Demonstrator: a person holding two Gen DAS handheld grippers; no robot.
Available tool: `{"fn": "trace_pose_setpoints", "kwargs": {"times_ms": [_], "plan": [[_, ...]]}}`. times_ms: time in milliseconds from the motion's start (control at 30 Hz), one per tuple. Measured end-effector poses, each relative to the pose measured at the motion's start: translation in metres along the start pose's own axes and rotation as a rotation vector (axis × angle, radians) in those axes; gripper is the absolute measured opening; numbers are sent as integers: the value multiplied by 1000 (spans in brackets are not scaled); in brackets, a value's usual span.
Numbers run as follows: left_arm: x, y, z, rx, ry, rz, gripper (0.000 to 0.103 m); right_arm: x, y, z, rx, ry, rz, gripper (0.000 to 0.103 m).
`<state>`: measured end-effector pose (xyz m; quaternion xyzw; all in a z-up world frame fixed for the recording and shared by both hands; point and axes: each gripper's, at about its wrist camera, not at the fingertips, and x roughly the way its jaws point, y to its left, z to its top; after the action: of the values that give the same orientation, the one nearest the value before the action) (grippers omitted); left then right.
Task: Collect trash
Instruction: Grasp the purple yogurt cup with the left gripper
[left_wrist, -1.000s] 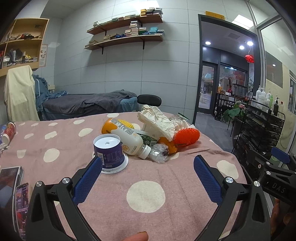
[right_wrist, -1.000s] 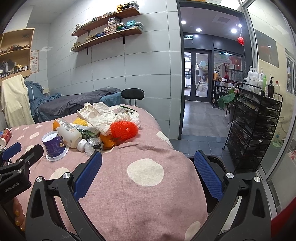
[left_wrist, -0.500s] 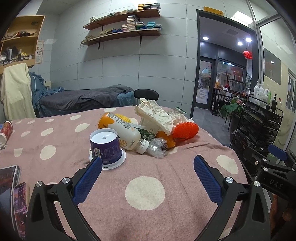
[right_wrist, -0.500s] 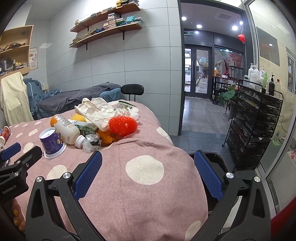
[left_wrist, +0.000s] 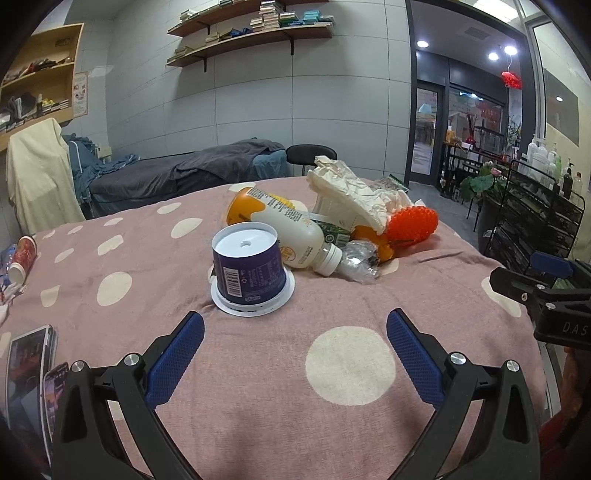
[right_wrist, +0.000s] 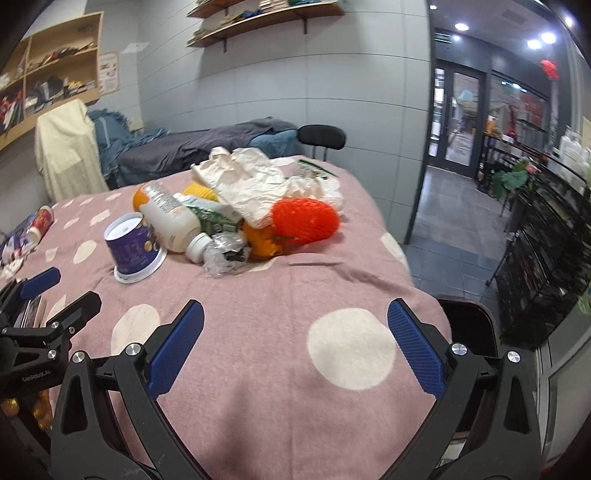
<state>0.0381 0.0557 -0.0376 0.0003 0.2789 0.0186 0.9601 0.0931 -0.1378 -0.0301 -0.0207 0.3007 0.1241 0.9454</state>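
A trash pile lies on the pink polka-dot tablecloth (left_wrist: 258, 369): an upturned purple cup (left_wrist: 249, 271), a white and orange bottle (left_wrist: 284, 230) on its side, crumpled clear plastic (left_wrist: 356, 258), crumpled white paper (left_wrist: 351, 194), a red foam net (left_wrist: 412, 225) and an orange peel (left_wrist: 369, 240). My left gripper (left_wrist: 295, 332) is open and empty, just short of the purple cup. My right gripper (right_wrist: 295, 325) is open and empty, near the table's right edge, short of the pile: cup (right_wrist: 133, 247), plastic (right_wrist: 225, 254), red net (right_wrist: 304, 221).
Phones (left_wrist: 33, 369) lie at the table's left edge, a red cup (left_wrist: 24, 253) lies further left. A black bin (right_wrist: 469, 332) stands below the table's right edge. A black wire rack (right_wrist: 546, 251) stands on the right, a chair (right_wrist: 321, 136) behind the table.
Both grippers have moved forward and tilted down towards the pile; the trash looks larger and nearer. The right gripper has swung left over the table. Nothing was grasped.
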Motion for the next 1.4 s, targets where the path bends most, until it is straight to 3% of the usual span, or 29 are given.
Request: {"fn": "trace_pose_setpoints", "kwargs": {"times_ms": [133, 433, 633, 767, 1133, 1400], "plan": [[17, 25, 6, -15, 48, 4, 97, 13, 10, 11, -14, 39, 66, 98], [64, 46, 32, -18, 127, -5, 91, 32, 22, 24, -63, 69, 93, 98], [100, 45, 40, 6, 185, 7, 83, 40, 21, 24, -71, 94, 101, 98], [115, 42, 41, 6, 234, 3, 72, 45, 24, 25, -95, 108, 101, 98], [100, 57, 42, -115, 212, -33, 71, 62, 43, 34, -164, 138, 148, 98], [73, 75, 38, -189, 157, -15, 71, 82, 78, 54, -303, 159, 294, 98]]}}
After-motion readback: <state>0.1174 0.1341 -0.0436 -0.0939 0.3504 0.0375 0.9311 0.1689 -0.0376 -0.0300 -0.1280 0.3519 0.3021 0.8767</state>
